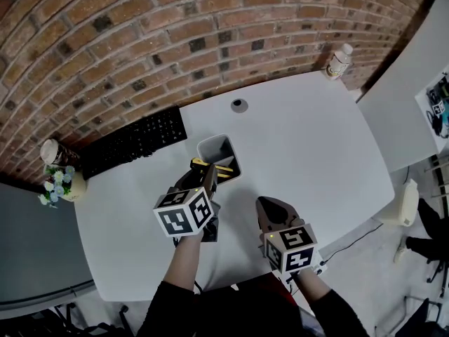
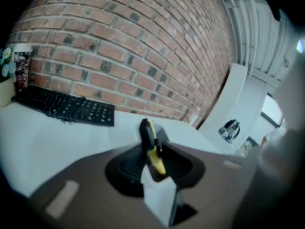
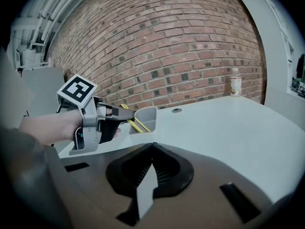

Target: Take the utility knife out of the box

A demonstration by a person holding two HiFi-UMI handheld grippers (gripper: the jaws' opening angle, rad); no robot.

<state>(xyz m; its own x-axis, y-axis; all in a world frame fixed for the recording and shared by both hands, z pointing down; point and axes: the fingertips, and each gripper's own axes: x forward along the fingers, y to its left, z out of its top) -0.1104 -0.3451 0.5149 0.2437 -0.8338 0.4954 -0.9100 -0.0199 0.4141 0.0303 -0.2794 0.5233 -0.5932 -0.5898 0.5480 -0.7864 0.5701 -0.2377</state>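
Status: left gripper [image 2: 152, 168] had its jaws clamped on the utility knife [image 2: 151, 147], which still lay half inside the box [image 1: 223, 148] at 12 o'clock. The right gripper [image 3: 151, 171] sat at 4 o'clock, jaws together and empty. Risk: the shallow end grip could slip, or the knife could snag and drag the unbraced box.

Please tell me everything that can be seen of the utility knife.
The utility knife has a slim yellow and black body, plastic by its look. It leans in the grey box on the white table, its upper end sticking out over the rim. The left gripper has its jaws closed on that end. No blade shows.
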